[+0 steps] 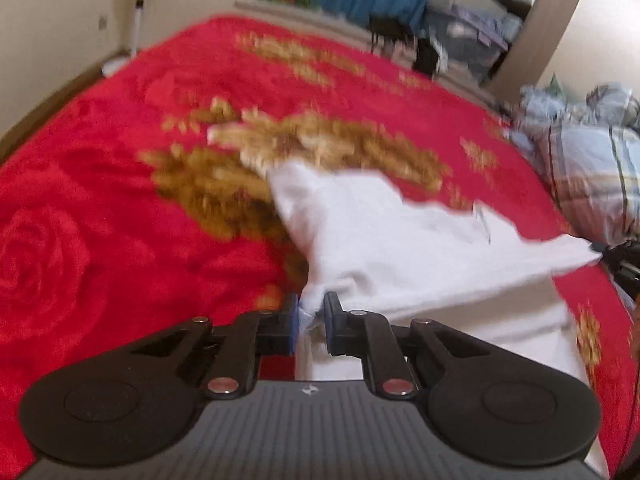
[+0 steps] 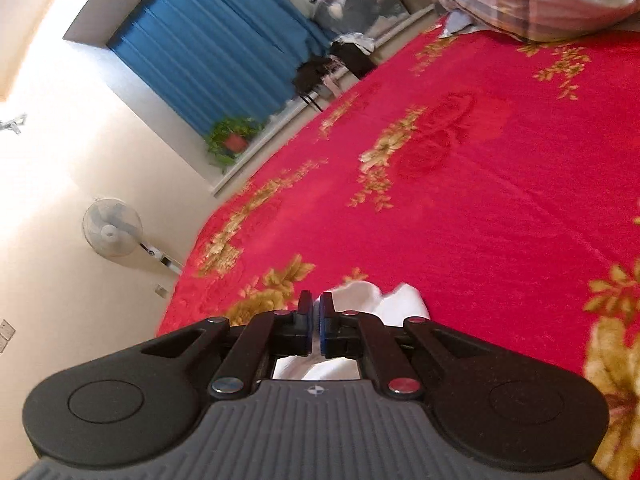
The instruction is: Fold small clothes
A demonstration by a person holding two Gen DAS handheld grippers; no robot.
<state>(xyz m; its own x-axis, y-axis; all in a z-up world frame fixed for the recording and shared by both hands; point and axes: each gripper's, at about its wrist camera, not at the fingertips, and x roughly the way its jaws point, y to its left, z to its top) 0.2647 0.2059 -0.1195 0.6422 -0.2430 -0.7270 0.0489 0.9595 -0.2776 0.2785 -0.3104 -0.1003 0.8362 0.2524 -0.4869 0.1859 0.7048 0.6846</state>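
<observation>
Left tool (image 1: 311,312): clamped on cloth (image 1: 400,240) corner, lower centre.
Right tool (image 2: 316,312): clamped on opposite corner.
Cloth axis: stretched toward right edge, above bed (image 1: 120,200).

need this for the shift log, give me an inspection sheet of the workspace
surface: red floral blanket covering the bed.
job's things: white garment, one stretch lifted off the bed, more lying flat below.
clutter: plaid bedding heap at the bed's far corner.
grippers: left tool pinching a garment corner; right tool shut on white cloth.
cables: nothing seen.
surroundings: blue curtain, potted plant, standing fan, storage bags.
</observation>
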